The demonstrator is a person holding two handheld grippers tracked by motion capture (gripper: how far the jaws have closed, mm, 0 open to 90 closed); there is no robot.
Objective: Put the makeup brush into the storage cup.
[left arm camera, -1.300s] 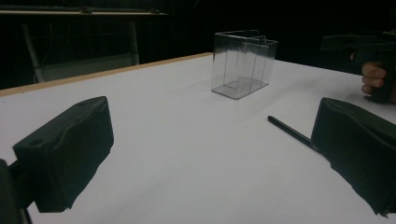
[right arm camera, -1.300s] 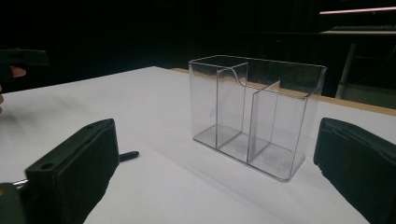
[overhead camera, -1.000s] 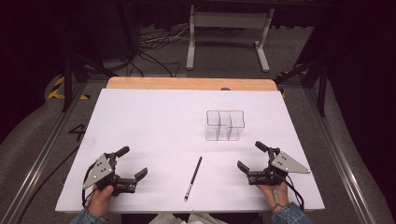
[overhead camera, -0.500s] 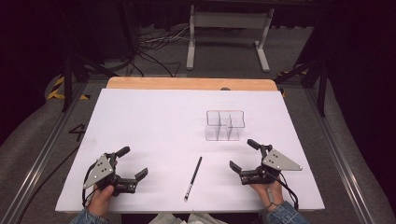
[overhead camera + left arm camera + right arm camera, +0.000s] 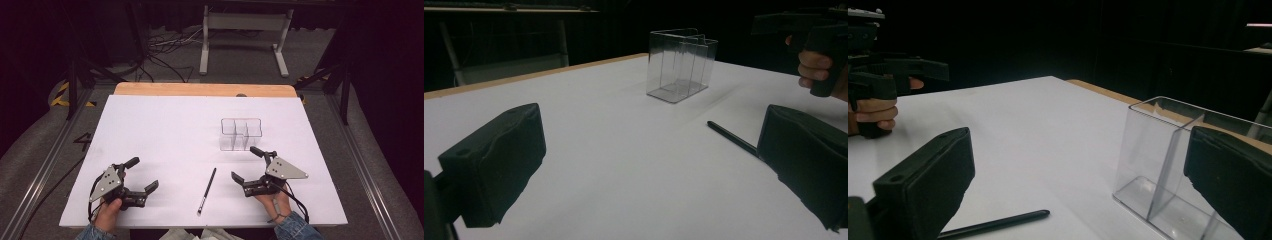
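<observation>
A black pen (image 5: 207, 191) lies flat on the white table (image 5: 165, 130), between the two tongs and touched by neither. It rests slantwise, one end toward the near table edge and the other angled away toward a clear plastic organizer (image 5: 241, 134). The organizer, divided into compartments, stands upright and empty just beyond the right gripper (image 5: 247, 165), well apart from the left one.

The left gripper (image 5: 144, 175) is held low over the table to the left of the pen. Its jaws are spread wide and nothing is held between them. In the left gripper view the pen (image 5: 731, 137) is seen running toward the far jaw, partly hidden behind it, with the organizer (image 5: 681, 64) farther off.

The right gripper is held just to the right of the pen. Its jaws are likewise spread wide and empty. In the right gripper view the pen (image 5: 995, 223) lies low near one jaw and the organizer (image 5: 1168, 165) stands close by the other.

The step in hand is judged to be the approach: the pen has not yet been grasped. For the next move, the nearer right gripper would need to be turned toward the pen, lowered until its jaws straddle the thin barrel, and closed. Because the pen is slim and lies flat, a low, well-centred grip would be called for.
</observation>
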